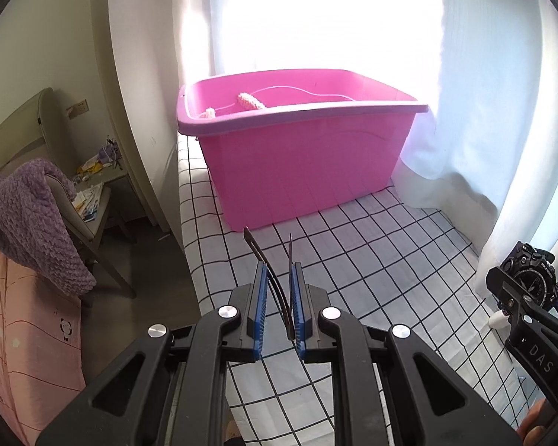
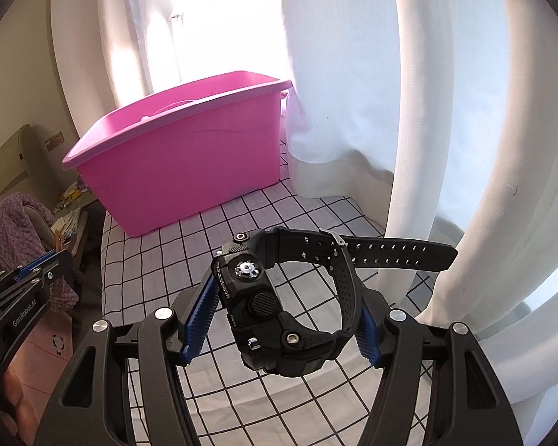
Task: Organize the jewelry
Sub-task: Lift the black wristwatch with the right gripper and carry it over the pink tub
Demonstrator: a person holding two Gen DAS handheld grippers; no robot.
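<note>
My left gripper [image 1: 278, 271] is shut on a thin dark hair band [image 1: 269, 267]; its two ends stick out ahead between the blue pads. My right gripper [image 2: 284, 304] is shut on a chunky black watch [image 2: 279, 308], strap end pointing right; the watch also shows at the right edge of the left wrist view [image 1: 528, 278]. A pink plastic bin [image 1: 301, 156] stands ahead on the checked cloth [image 1: 372, 260], holding a cream fluffy item [image 1: 251, 101] and a thin white cord. The bin also shows in the right wrist view [image 2: 182, 152]. Both grippers hover above the cloth, short of the bin.
White curtains [image 2: 390, 111] hang right of and behind the bin, against a bright window. The cloth's left edge drops to the floor. A chair with a purple knitted blanket [image 1: 37, 223], a cluttered side table [image 1: 100, 171] and a pink bed [image 1: 22, 334] stand at left.
</note>
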